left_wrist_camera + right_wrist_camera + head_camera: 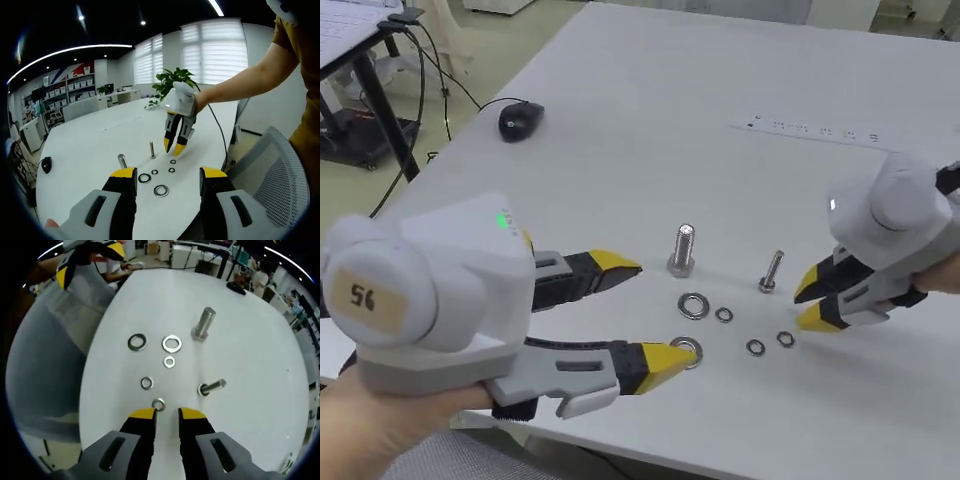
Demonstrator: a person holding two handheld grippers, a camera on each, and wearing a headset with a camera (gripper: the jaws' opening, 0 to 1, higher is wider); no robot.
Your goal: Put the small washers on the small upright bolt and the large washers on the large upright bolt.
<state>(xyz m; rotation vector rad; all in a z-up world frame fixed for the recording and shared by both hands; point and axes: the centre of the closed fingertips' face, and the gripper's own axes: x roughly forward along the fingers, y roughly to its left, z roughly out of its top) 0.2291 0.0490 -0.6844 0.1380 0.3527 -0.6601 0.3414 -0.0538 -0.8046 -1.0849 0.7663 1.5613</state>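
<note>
In the head view the left gripper (665, 310) sits at the lower left of the frame. Its jaws are spread wide with nothing between them. Its lower yellow tip lies right at a large washer (686, 350); contact cannot be judged. The other large washer (693, 305) lies flat just above, below the large bolt (682, 250), which stands upright at centre frame. The small bolt (771, 272) stands to its right.

Three more rings lie flat on the white table (620, 100). The first small washer (724, 315) is beside the upper large one, and the second small washer (756, 347) and third small washer (786, 339) lie lower right. The right gripper (800, 308) hovers at the right, its tips a narrow gap apart and holding nothing. A mouse (520, 120) and a power strip (815, 130) lie toward the top.

The right gripper view gives the closer detail: the third small washer (158, 403) lies just ahead of the left jaw tip, outside the gap.

The left gripper view looks across both bolts at the right gripper (176, 147), which points down near the small bolt (152, 149). It adds the person's arm (240, 82), a mesh chair (272, 165) at the right edge and a plant (175, 80) behind.
</note>
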